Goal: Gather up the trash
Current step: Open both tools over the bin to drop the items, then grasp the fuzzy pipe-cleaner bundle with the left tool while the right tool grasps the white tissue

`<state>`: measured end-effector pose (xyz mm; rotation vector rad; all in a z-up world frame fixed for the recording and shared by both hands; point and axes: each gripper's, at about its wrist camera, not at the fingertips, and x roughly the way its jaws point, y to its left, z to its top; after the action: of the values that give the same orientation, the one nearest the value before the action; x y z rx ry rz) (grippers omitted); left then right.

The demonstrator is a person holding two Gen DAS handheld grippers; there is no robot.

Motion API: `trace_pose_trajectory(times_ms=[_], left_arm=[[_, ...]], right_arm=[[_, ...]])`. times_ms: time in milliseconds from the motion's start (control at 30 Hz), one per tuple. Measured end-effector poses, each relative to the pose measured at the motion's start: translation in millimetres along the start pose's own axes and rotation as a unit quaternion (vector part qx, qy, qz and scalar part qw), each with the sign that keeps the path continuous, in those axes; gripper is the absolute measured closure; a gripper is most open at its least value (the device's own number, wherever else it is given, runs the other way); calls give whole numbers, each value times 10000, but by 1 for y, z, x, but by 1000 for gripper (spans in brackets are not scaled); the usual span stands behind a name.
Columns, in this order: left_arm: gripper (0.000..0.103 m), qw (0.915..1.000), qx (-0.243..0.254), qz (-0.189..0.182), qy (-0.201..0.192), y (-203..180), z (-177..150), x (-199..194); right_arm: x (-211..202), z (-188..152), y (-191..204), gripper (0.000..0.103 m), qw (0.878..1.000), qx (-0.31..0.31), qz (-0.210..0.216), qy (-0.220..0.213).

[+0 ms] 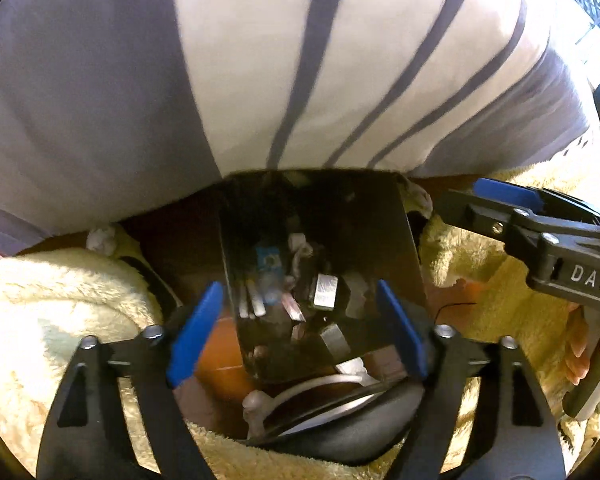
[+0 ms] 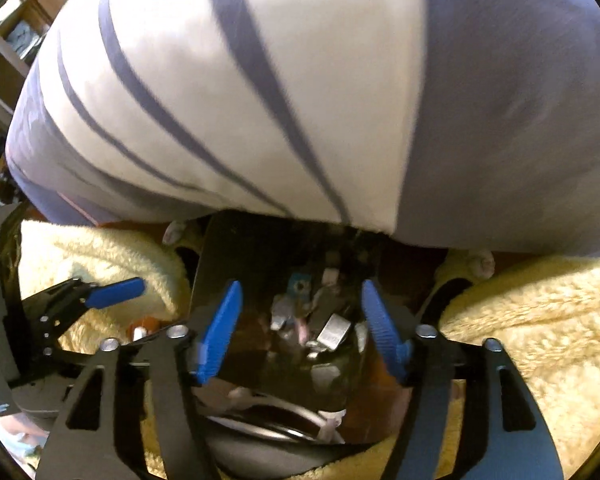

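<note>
A black bin (image 1: pixel 396 232) stands on the floor below both grippers, with several bits of trash inside. Among them are a silver wrapper (image 1: pixel 326 290) and a blue scrap (image 1: pixel 269 260). My left gripper (image 1: pixel 300 294) points down over the bin mouth, open, with nothing between its blue pads (image 1: pixel 196 332). My right gripper (image 2: pixel 300 292) hangs over the same bin (image 2: pixel 216 264), also open and holding nothing. The silver wrapper (image 2: pixel 334 334) lies below it. Each gripper shows in the other's view, the right gripper (image 1: pixel 496 196) at the right edge and the left gripper (image 2: pixel 112 292) at the left edge.
A person in a white top with purple stripes (image 1: pixel 300 60) bends over the bin. Fluffy yellow fabric (image 1: pixel 60 300) flanks it on both sides. A hand (image 1: pixel 580 344) holds the right gripper's handle. A white cable and a dark grey rounded object (image 1: pixel 340 412) lie just before the bin.
</note>
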<state>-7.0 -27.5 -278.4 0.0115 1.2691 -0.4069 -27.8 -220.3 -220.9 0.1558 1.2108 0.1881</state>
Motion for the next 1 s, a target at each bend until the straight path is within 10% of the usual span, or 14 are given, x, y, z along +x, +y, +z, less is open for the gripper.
trace_pose_trajectory(times_ms=[667, 1000], left_arm=[[9, 9769, 366, 506, -2044, -10, 55, -143], [9, 9695, 333, 836, -2278, 7, 124, -153]], right_arm=[[-132, 62, -14, 7, 9778, -158, -493, -2031], [-140, 134, -14, 7, 9705, -267, -738, -2279]])
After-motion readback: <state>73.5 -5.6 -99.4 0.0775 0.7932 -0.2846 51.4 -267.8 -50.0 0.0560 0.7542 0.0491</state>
